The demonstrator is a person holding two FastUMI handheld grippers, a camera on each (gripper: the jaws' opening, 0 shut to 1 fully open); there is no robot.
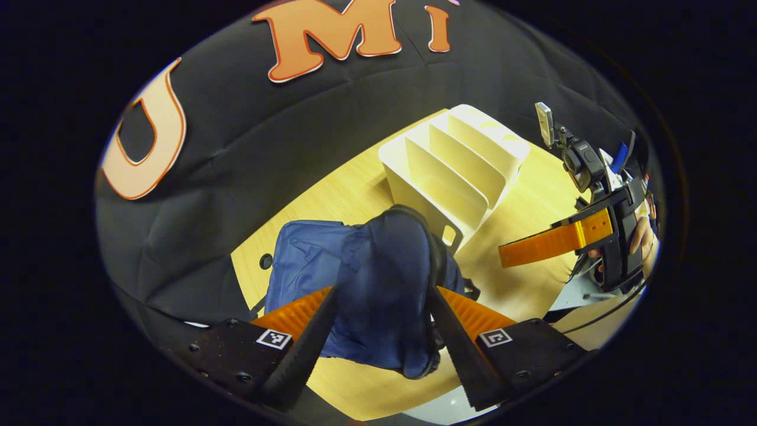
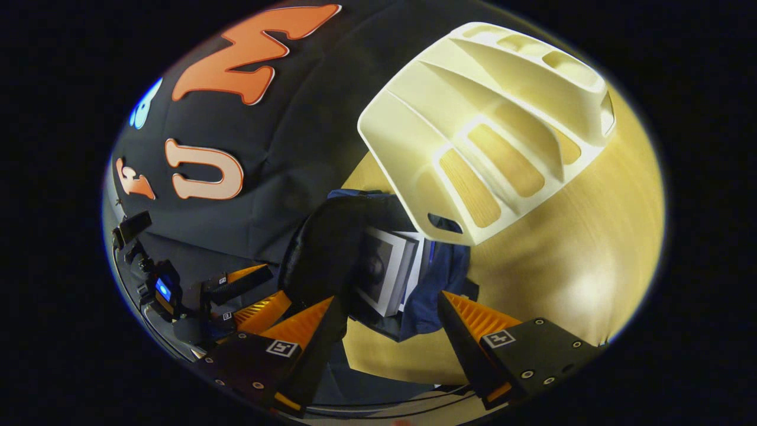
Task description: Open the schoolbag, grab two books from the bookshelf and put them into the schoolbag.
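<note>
Between my left hand-held gripper fingers, spread wide, sits the blue schoolbag; my right hand-held gripper is also released, with books ahead inside the bag.

Navy fabric schoolbag lies open on table, books inside; cream plastic slotted bookshelf just beside it.

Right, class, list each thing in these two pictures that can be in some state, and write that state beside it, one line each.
Schoolbag: open, lying on the table.
Books: inside the schoolbag's mouth.
Bookshelf: upright, slots empty.
Left tongs: open, either side of the schoolbag's fabric; contact unclear.
Right tongs: open, holding nothing, near the bag's mouth.
Table: bare beside the bookshelf.
</note>
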